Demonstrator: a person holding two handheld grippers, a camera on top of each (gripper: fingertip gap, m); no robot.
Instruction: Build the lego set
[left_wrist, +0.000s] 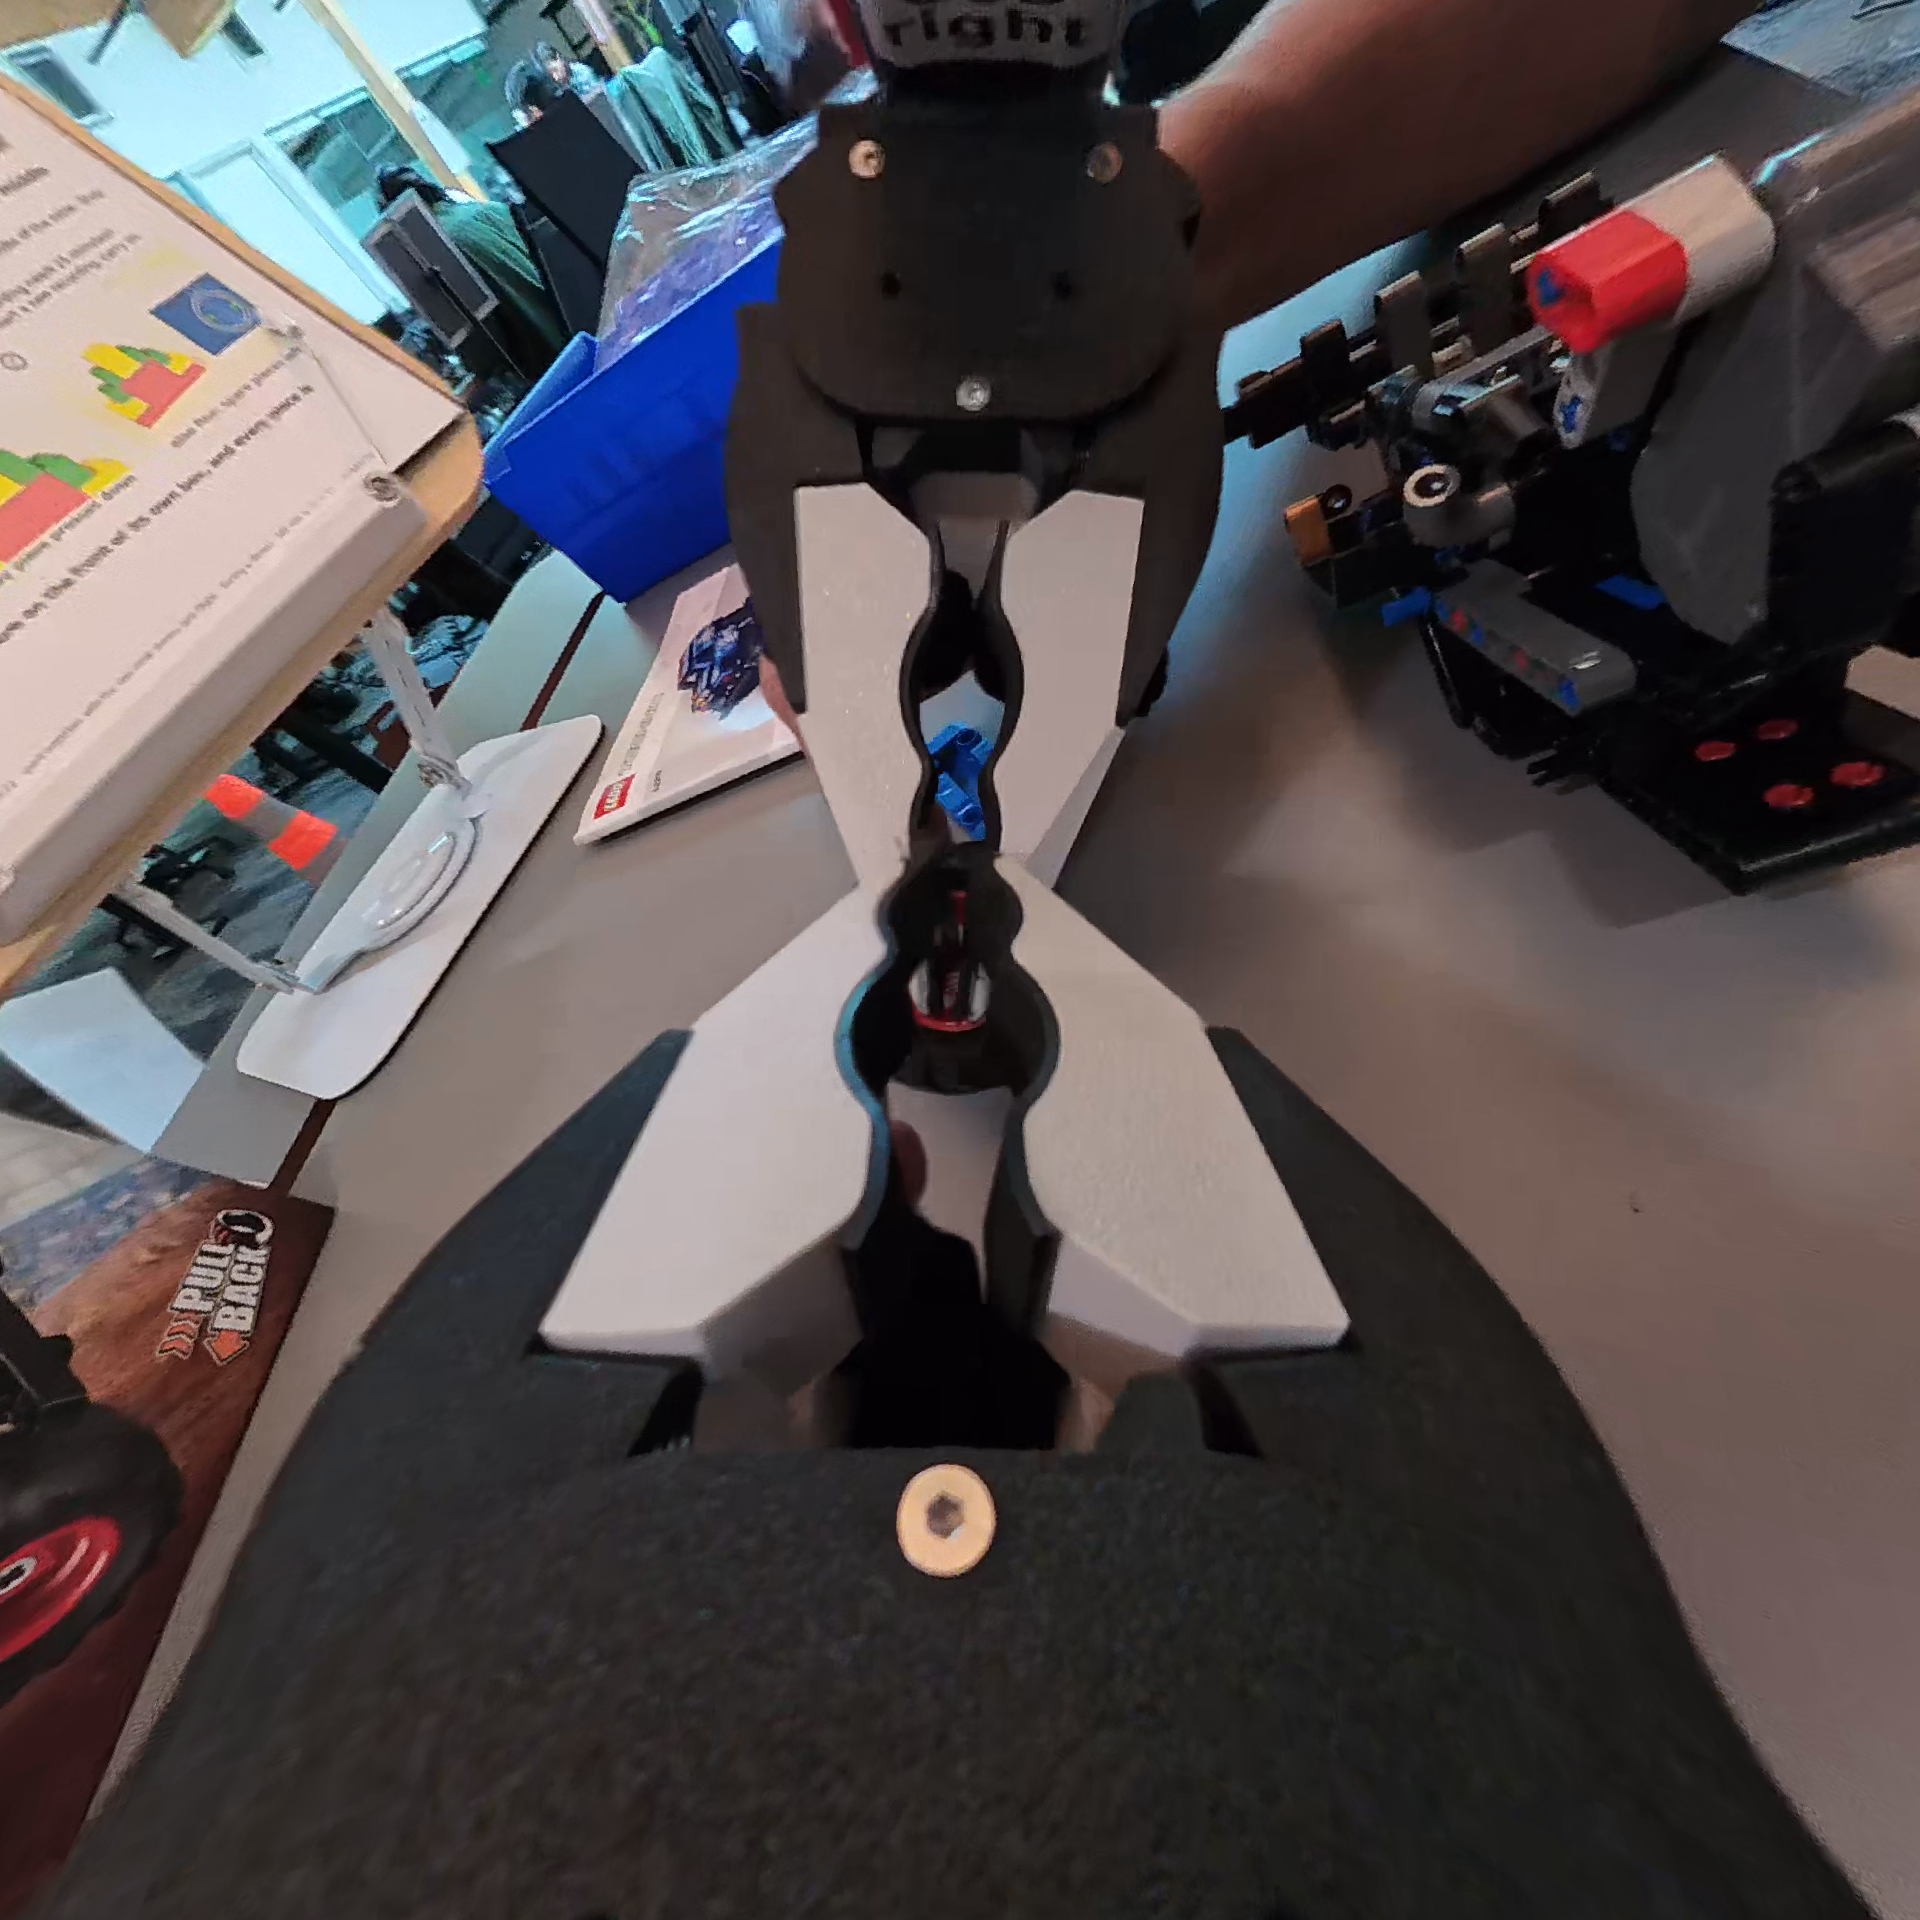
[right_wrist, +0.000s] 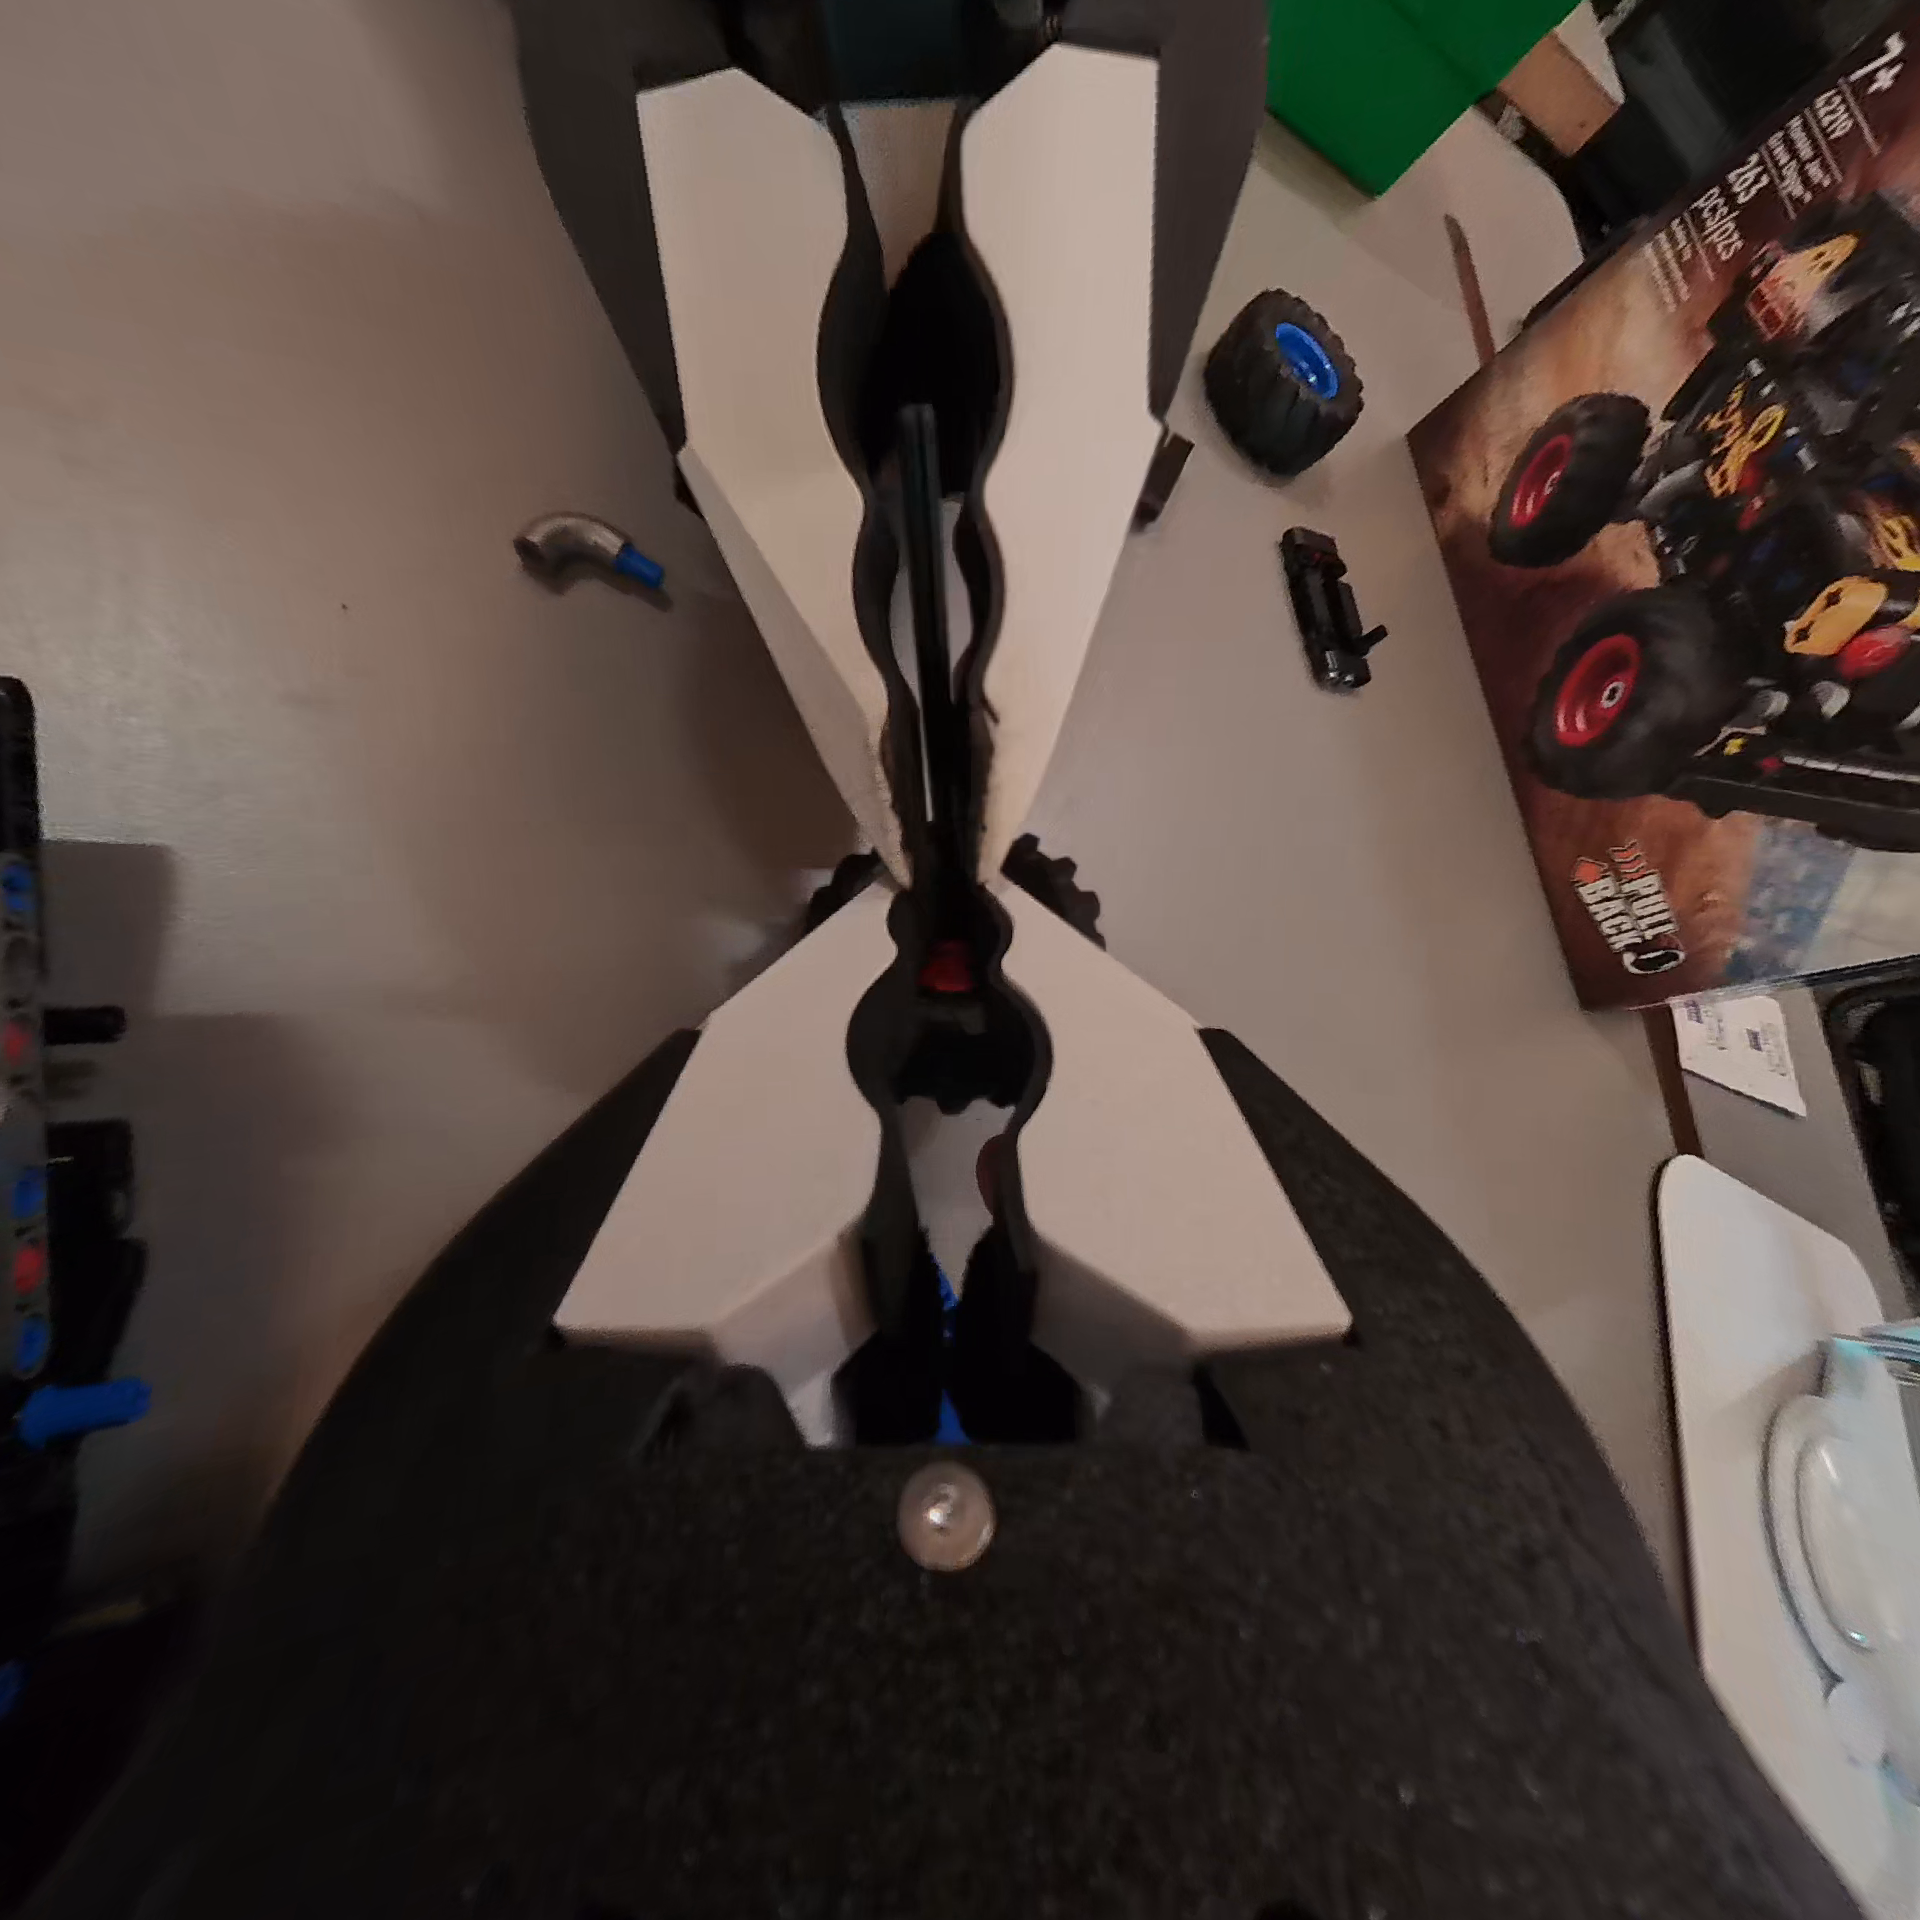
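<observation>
My two grippers meet tip to tip above a grey table (left_wrist: 1351, 1195). My left gripper (left_wrist: 951, 883) is shut on a thin black axle (right_wrist: 925, 623) that lies lengthwise between its white fingers (right_wrist: 1081, 416). My right gripper (right_wrist: 943, 914) is shut on a small red and black piece (right_wrist: 943, 966) at the axle's end. The same piece shows in the left wrist view (left_wrist: 954, 966), with the right gripper (left_wrist: 954, 821) coming in from above. A black toothed part (right_wrist: 1051, 883) shows behind the tips; what it sits on is hidden.
A half-built black and grey model (left_wrist: 1621, 540) stands right. A blue bin (left_wrist: 644, 436), a booklet (left_wrist: 696, 717), a sign on a stand (left_wrist: 187, 436) and a small blue piece (left_wrist: 961, 769) are nearby. A wheel (right_wrist: 1286, 379), a black part (right_wrist: 1335, 623), a grey elbow (right_wrist: 587, 545) and the set's box (right_wrist: 1714, 623) lie around. The grippers are tip to tip, or close to it. From either gripper's tips it is about 10 cm to the grey elbow (right_wrist: 587, 545).
</observation>
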